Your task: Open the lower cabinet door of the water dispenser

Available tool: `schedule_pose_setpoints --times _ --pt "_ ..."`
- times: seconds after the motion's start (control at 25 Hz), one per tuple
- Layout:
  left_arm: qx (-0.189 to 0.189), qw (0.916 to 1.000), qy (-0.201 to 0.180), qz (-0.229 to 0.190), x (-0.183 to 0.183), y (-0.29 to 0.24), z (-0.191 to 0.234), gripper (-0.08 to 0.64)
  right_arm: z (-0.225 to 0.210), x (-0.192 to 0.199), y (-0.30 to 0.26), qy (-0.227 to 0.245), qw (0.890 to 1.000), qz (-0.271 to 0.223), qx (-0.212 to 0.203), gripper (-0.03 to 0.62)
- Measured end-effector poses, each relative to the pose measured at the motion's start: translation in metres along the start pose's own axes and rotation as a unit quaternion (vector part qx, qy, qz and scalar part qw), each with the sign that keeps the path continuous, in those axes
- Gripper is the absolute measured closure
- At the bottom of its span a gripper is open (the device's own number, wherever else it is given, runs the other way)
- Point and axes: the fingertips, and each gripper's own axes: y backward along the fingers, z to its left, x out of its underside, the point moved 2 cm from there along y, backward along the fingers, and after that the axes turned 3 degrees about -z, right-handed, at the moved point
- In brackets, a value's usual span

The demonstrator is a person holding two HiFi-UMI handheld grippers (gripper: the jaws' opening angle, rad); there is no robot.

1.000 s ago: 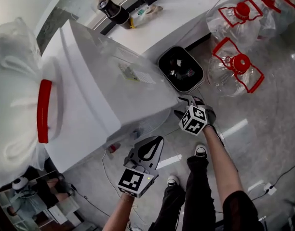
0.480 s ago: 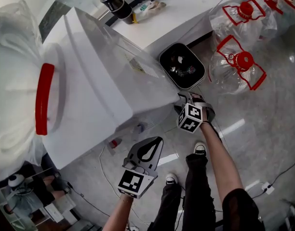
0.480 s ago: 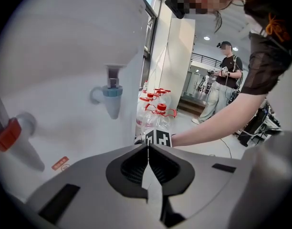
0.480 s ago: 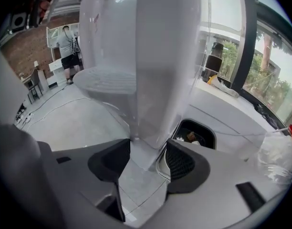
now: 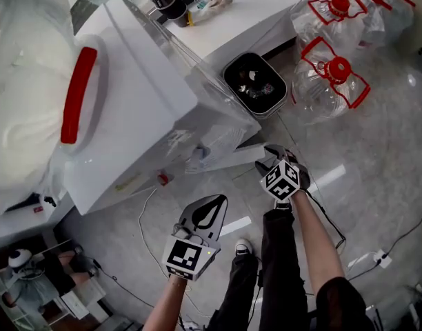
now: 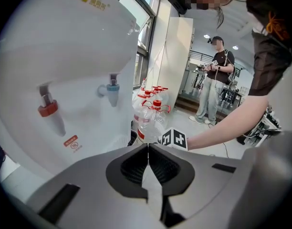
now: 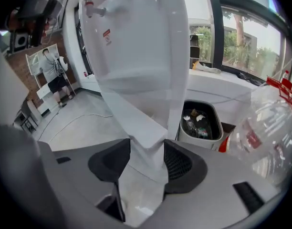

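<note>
I see a white water dispenser (image 5: 138, 109) with a red tap (image 6: 49, 109) and a blue tap (image 6: 112, 88), a black-lined bin (image 5: 237, 69), and clear bottles (image 5: 316, 95) with red caps and handles.

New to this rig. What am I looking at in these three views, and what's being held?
No robot: a person holds hand tongs, each with a marker cube and its own camera. The top-down picture comes from a head camera; the other two look along each tool's jaws. The right tongs are closed on the edge of the lower door of the white water dispenser; the door stands partly open. The left tongs are shut and empty, in front of the dispenser. On the floor stand a black bin and clear water jugs with red handles.
</note>
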Motion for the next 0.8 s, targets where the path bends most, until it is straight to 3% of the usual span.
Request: schedule_pose_setpoints --times 0.4,0.8 --pt "0.001 0.9994 0.005 -0.035 0.018 0.066 -0.031 0.54 0.111 0.058 0.039 -0.107 0.994 0.029 -0.023 0.364" --pt "-0.014 0.9997 0.005 -0.021 0.088 0.15 -0.037 0.54 0.273 0.08 0.03 -0.124 0.987 0.041 -0.095 0.4"
